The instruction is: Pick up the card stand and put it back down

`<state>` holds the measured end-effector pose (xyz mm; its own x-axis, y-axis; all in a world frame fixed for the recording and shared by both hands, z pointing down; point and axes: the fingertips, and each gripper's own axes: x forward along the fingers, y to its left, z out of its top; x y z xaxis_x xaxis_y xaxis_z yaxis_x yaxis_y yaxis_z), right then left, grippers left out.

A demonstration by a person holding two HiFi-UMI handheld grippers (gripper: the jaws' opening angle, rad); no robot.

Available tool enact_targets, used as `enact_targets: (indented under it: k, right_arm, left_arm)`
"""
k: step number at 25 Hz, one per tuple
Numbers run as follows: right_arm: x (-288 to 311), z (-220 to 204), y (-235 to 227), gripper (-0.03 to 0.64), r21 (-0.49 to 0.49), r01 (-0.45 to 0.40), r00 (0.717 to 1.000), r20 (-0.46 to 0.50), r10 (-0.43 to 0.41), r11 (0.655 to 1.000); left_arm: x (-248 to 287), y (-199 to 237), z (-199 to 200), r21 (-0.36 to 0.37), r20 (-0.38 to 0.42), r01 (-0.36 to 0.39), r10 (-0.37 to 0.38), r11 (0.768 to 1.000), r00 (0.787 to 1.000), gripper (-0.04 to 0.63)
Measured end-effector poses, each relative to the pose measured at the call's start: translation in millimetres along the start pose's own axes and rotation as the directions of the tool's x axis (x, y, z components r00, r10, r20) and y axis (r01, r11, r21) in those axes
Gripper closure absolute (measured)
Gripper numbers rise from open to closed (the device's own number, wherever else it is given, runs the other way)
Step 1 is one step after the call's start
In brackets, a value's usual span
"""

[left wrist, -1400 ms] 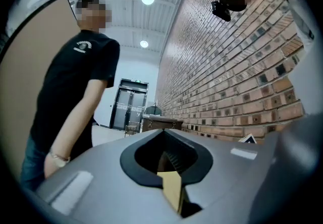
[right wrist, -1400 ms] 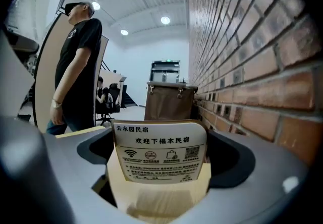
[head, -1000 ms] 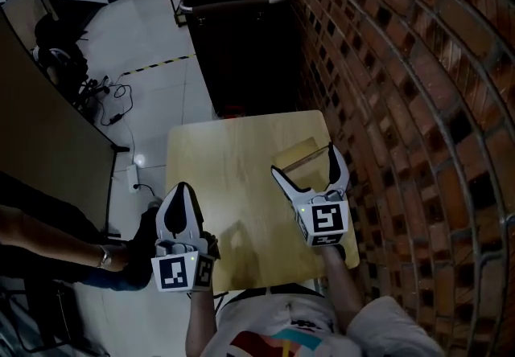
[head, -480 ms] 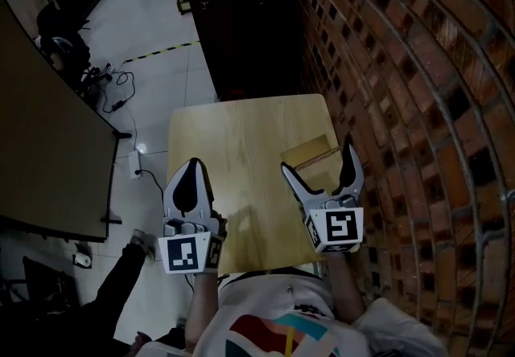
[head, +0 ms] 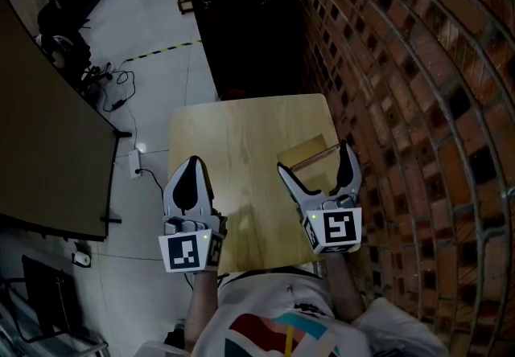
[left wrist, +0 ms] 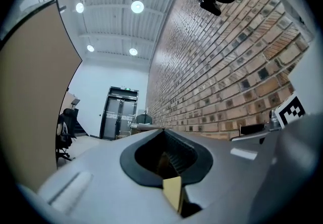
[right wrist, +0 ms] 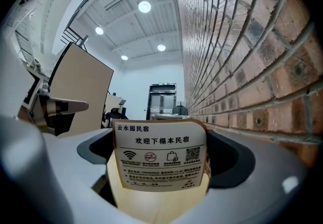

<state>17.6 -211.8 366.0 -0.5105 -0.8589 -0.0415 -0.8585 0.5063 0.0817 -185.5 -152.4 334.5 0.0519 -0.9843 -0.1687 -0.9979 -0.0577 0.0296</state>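
The card stand (head: 306,151), a tan wooden holder with a printed card, lies near the right edge of the small wooden table (head: 233,138). My right gripper (head: 315,164) is open, one jaw on each side of the stand. In the right gripper view the card stand (right wrist: 160,160) stands upright between the wide-apart jaws of my right gripper (right wrist: 162,140), its printed face towards the camera. Whether the jaws touch it I cannot tell. My left gripper (head: 191,164) hovers over the table's left front edge, shut and empty. The left gripper (left wrist: 164,136) shows its jaws closed together.
A brick wall (head: 402,106) runs close along the table's right side. A dark cart (head: 241,34) stands just behind the table. A brown partition panel (head: 48,146) is at the left, with cables (head: 113,78) on the floor beyond it.
The view shifted early on and a person at the lower left has left it. My right gripper stays around the card stand with only a slight shift. The left gripper has barely moved.
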Motion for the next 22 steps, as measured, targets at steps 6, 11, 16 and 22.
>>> enact_targets:
  k: [6,11,16,22]
  right_arm:
    - [-1.0,2.7,2.8,0.060,-0.005,0.003,1.000,0.005,-0.003,1.000]
    - [-3.2,2.7,-1.4,0.060,-0.004,0.017,1.000,0.005,-0.017,1.000]
    - [-5.4,4.3,-2.0,0.060,-0.006,0.025,1.000,0.003,-0.025,1.000]
    - [-4.0,0.0,-1.1,0.060,0.006,0.025,1.000,-0.006,-0.025,1.000]
  left_arm:
    - [-2.3,5.7,2.1,-0.015,0.007,-0.012,0.012,1.000,1.000,0.591]
    - [-1.7,3.9,0.9,-0.019,0.005,-0.009,0.009,1.000,1.000,0.591]
    - [-3.5,3.3,-0.2,-0.018,-0.002,0.003,-0.003,1.000,1.000,0.591]
    - [-5.5,7.3,-0.8,-0.020,-0.006,-0.017,0.017,1.000,1.000,0.591]
